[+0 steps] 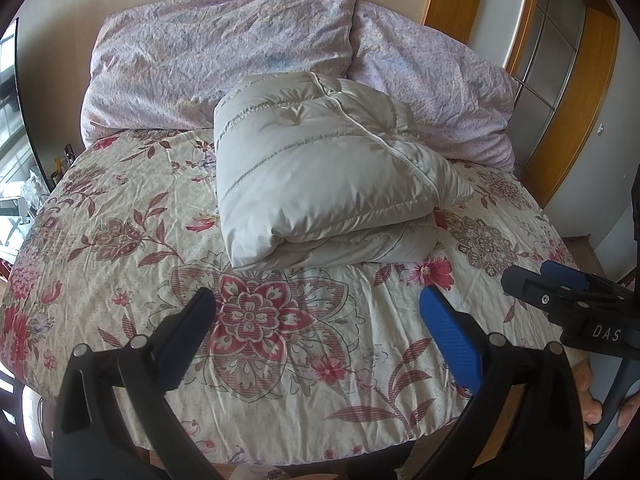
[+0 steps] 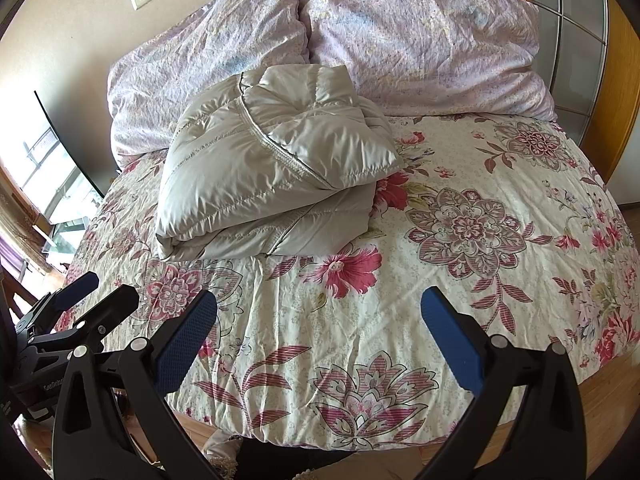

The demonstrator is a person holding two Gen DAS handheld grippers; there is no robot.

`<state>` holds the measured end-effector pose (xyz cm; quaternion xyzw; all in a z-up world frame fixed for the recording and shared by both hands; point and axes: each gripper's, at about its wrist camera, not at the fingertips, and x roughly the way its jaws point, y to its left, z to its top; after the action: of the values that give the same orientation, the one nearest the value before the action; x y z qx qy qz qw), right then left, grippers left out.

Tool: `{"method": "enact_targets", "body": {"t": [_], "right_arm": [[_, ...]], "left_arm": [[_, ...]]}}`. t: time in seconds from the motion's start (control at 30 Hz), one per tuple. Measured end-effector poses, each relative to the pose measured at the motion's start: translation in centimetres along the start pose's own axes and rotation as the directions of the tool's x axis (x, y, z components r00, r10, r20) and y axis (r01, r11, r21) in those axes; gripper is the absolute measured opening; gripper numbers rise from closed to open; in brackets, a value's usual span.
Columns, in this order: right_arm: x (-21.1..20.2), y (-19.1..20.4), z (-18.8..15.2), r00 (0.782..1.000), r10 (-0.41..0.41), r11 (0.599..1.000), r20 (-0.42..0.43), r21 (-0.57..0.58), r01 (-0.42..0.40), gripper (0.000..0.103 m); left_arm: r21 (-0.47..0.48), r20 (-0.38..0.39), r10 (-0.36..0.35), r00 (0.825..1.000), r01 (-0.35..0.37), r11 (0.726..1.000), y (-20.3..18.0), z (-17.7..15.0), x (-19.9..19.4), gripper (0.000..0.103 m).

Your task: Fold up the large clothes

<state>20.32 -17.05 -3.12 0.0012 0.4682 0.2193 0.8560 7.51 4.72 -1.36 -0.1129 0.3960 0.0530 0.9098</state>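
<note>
A pale grey quilted down jacket (image 1: 320, 172) lies folded into a thick bundle on the floral bedspread (image 1: 120, 240), its back edge against the pillows. In the right wrist view the same jacket (image 2: 264, 168) sits left of centre. My left gripper (image 1: 318, 312) hovers open over the near part of the bed, short of the jacket, with nothing between its blue pads. My right gripper (image 2: 318, 316) is likewise open and empty, nearer the foot of the bed. Each gripper shows in the other's view: the right one (image 1: 544, 280) at the right edge, the left one (image 2: 96, 290) at the left edge.
Two lilac pillows (image 1: 224, 52) (image 1: 432, 88) lean at the head of the bed against a beige wall. A wooden-framed glass door (image 1: 560, 60) stands to the right, a window (image 2: 48, 176) to the left. A hand (image 1: 592, 396) holds the right gripper's handle.
</note>
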Motion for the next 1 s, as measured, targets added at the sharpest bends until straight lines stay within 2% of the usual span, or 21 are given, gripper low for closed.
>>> {"method": "enact_targets", "body": {"t": [1.0], "right_arm": [[0.33, -0.15, 0.13, 1.000, 0.001, 1.000, 0.001, 0.005, -0.001, 0.102]], "left_arm": [[-0.008, 0.005, 0.014, 1.000, -0.014, 1.000, 0.21, 0.07, 0.32, 0.101]]}}
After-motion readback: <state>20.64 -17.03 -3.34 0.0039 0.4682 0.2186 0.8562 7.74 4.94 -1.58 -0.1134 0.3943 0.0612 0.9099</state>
